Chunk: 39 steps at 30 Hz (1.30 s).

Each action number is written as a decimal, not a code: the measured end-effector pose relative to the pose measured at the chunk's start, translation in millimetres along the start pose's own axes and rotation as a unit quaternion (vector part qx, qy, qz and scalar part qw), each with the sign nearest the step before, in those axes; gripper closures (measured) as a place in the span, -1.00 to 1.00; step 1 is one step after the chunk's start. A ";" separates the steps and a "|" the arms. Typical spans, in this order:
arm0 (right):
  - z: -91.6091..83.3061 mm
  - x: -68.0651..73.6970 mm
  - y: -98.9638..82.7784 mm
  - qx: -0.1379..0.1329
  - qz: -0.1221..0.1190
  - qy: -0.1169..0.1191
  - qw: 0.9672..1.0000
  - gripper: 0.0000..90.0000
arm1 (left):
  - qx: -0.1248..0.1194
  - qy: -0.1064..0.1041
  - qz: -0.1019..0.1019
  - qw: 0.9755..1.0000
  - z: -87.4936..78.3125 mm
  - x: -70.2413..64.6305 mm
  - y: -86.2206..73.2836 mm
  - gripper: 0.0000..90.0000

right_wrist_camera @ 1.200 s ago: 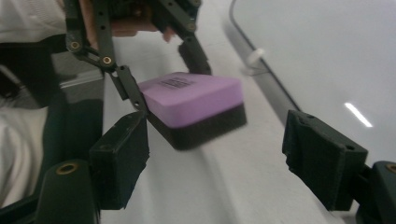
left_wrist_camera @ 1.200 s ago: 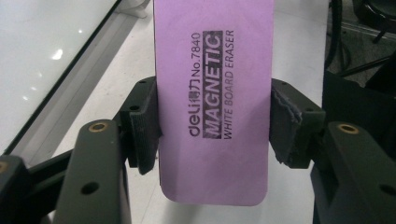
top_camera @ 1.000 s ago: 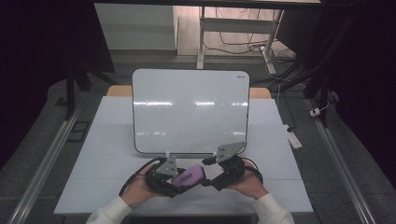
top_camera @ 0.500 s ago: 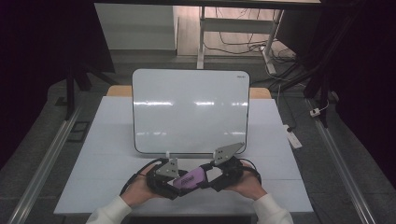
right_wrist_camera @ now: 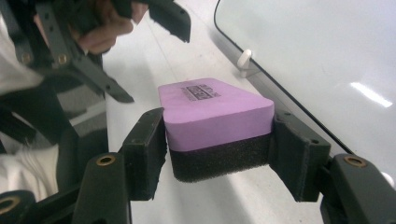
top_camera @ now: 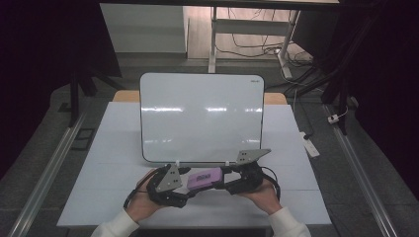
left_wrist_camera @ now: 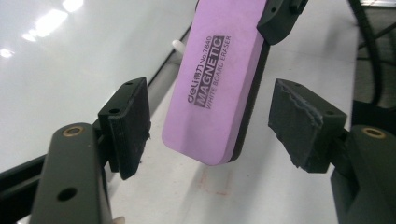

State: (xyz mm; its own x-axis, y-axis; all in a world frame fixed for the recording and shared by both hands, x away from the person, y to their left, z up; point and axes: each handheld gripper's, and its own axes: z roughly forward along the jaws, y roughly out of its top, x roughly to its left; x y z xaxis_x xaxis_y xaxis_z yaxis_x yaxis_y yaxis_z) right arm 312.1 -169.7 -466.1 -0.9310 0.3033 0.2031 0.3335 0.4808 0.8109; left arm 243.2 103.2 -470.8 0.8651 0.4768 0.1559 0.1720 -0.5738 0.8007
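Observation:
A purple whiteboard eraser (top_camera: pixel 203 178) with a black felt underside hangs just above the table's front edge, between my two grippers. My right gripper (top_camera: pixel 223 180) is shut on its right end; in the right gripper view both pads press the eraser (right_wrist_camera: pixel 210 109) at its sides, having just closed on it. My left gripper (top_camera: pixel 189 185) stands open around the other end. Its jaws have just been opening, and in the left gripper view the eraser (left_wrist_camera: pixel 215 79) lies between the pads (left_wrist_camera: pixel 130 126) with a gap on each side.
A white-topped table (top_camera: pixel 113 148) carries a large whiteboard (top_camera: pixel 201 116) that lies flat just behind the grippers, its small white feet near the eraser. A white power strip (top_camera: pixel 311 144) lies off the table's right edge. Metal rails run along both sides.
The right gripper's jaws have closed onto the eraser's right end. The left gripper's jaws have spread apart and let go of it. Both hands stayed where they were.

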 end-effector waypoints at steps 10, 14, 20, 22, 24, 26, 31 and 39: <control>1.1 -1.4 1.3 -0.028 0.069 0.004 0.997 -0.13 | 0.008 0.042 0.016 0.999 0.6 -8.3 2.0 -0.24; 2.5 -2.3 1.1 -0.034 0.093 -0.004 0.995 -0.13 | 0.018 0.061 0.025 0.998 5.4 -13.0 5.0 -0.19; 4.7 -2.5 0.9 -0.037 0.112 -0.008 0.993 -0.13 | 0.030 0.081 0.041 0.995 10.7 -19.0 8.4 -0.14; 5.6 -2.2 0.9 -0.039 0.119 -0.001 0.992 -0.13 | 0.035 0.088 0.050 0.994 13.7 -21.3 9.6 -0.10; 7.8 -1.1 1.6 -0.042 0.125 0.005 0.991 -0.13 | 0.041 0.093 0.056 0.993 16.7 -22.6 10.2 -0.04; 9.3 -0.2 2.1 -0.044 0.131 0.010 0.990 -0.13 | 0.054 0.112 0.069 0.990 21.8 -24.8 10.3 0.01; 11.7 1.3 2.5 -0.042 0.135 0.007 0.990 -0.13 | 0.060 0.125 0.089 0.986 24.0 -27.8 9.4 0.23; 13.0 0.4 1.6 -0.050 0.149 0.013 0.987 -0.11 | 0.072 0.144 0.122 0.979 25.6 -32.9 8.2 0.42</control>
State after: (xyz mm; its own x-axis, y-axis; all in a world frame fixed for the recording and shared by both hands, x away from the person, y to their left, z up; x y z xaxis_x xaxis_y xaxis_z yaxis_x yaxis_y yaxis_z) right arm 314.2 -158.2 -471.8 -0.7973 0.3972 0.4544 0.5787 0.2895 0.7624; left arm 228.3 65.8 -484.2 0.7230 0.4695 0.5067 0.0593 -0.7730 0.6317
